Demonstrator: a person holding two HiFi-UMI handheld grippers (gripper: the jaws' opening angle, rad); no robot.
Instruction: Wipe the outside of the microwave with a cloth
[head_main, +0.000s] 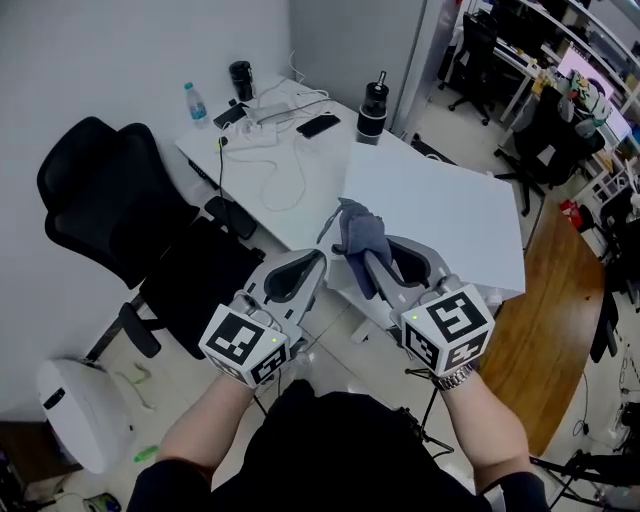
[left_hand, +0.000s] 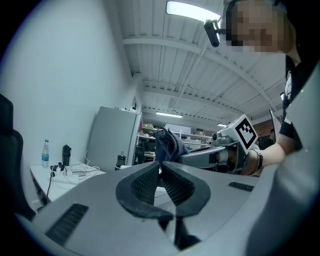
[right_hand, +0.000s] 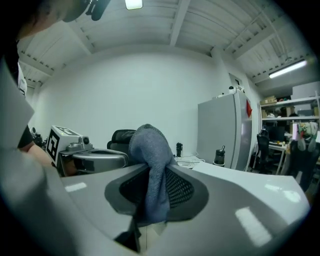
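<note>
A grey-blue cloth (head_main: 360, 238) hangs bunched between the jaws of my right gripper (head_main: 360, 258), which is shut on it above the near corner of a large white panel (head_main: 440, 210). In the right gripper view the cloth (right_hand: 150, 150) bulges above the jaws and trails down between the pads. My left gripper (head_main: 320, 258) is level beside it on the left, shut with nothing between its jaws (left_hand: 159, 167). From the left gripper view the cloth (left_hand: 169, 145) and the right gripper (left_hand: 210, 156) are just ahead. I cannot make out a microwave in any view.
A white desk (head_main: 290, 160) beyond holds a water bottle (head_main: 195, 103), a black flask (head_main: 373, 108), a phone (head_main: 318, 125) and cables. A black office chair (head_main: 120, 210) stands at the left, a white bin (head_main: 80, 410) on the floor below it. More chairs and desks fill the far right.
</note>
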